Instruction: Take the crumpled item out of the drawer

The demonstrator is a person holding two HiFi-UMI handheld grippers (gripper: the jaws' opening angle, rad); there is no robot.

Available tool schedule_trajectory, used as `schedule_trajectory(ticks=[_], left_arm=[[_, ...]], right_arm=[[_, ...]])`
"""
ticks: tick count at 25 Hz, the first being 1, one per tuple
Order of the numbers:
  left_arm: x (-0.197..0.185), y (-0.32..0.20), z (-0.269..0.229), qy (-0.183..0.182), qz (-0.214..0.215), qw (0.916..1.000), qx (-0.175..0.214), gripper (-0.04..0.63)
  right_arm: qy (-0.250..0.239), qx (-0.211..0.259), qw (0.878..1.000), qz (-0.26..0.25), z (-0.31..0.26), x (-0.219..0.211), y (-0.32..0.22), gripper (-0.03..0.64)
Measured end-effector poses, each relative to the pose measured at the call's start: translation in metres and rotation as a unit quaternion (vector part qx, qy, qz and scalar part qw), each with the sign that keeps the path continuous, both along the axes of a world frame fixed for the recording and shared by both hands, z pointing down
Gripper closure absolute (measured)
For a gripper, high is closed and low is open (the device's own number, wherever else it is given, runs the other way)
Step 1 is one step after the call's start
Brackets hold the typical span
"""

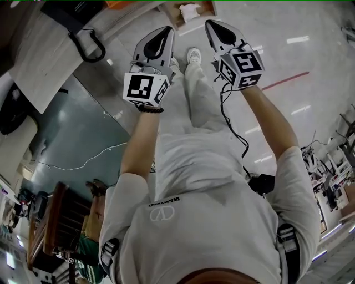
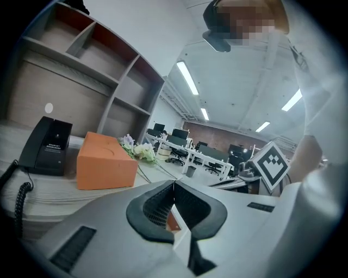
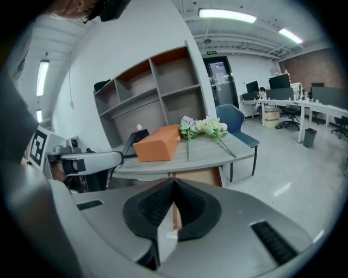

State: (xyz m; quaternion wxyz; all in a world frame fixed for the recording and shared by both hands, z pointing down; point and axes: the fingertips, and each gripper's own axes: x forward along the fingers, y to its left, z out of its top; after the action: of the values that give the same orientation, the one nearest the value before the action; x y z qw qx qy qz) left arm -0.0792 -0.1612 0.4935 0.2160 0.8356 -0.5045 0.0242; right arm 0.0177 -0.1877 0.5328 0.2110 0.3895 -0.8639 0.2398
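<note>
Left gripper (image 2: pixel 174 184) first: its fingers (image 2: pixel 155 206) are pressed together tip to tip with nothing caught between them. Same deal on the right gripper (image 3: pixel 174 182), fingers (image 3: pixel 193 209) closed on nothing at all. So that's two grippers, both empty, with two marker cubes (image 1: pixel 145 89), one per gripper. From the head view they're held out side by side in front of the person, a little apart from each other, over the pale floor (image 1: pixel 310 94). Past the tips there's one drawer (image 1: pixel 173 16) standing open, and in it one crumpled item (image 1: pixel 189 11), white and bunched up, well apart from both grippers. I honestly can't tell from that small corner of the view whether anything else is in there with it. The drawer belongs to the grey surface (image 3: pixel 206 149), which carries one black desk phone (image 2: pixel 46 146) with a coiled cord, one orange box (image 2: pixel 106 161) just beside the phone, and one bunch of pale flowers (image 2: pixel 138 149) lying flat on the far side of the box. Behind all that stands one shelf unit (image 2: pixel 81 65) with open compartments against the wall. One blue chair (image 3: pixel 236 122) sits at the far end of the surface, and rows of office desks fill the room beyond.
</note>
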Motion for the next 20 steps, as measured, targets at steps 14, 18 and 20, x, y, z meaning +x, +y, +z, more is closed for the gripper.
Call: schedule_trajectory(ticks=[14,18,20], left_arm=[[0.009,-0.012,0.108,-0.015,-0.014,0.9993,-0.033,0.594],[0.016,-0.017,0.135,-0.034,-0.002,0.9989,-0.031,0.594],[0.016,-0.018,0.142,-0.030,-0.004,0.9989,-0.035,0.594]], right_arm=[[0.009,-0.033,0.999,0.001,0.109,-0.006,-0.008,0.615],[0.011,-0.038,0.999,-0.001,0.134,-0.008,-0.014,0.615],[0.013,-0.040,0.999,-0.003,0.142,-0.009,-0.014,0.614]])
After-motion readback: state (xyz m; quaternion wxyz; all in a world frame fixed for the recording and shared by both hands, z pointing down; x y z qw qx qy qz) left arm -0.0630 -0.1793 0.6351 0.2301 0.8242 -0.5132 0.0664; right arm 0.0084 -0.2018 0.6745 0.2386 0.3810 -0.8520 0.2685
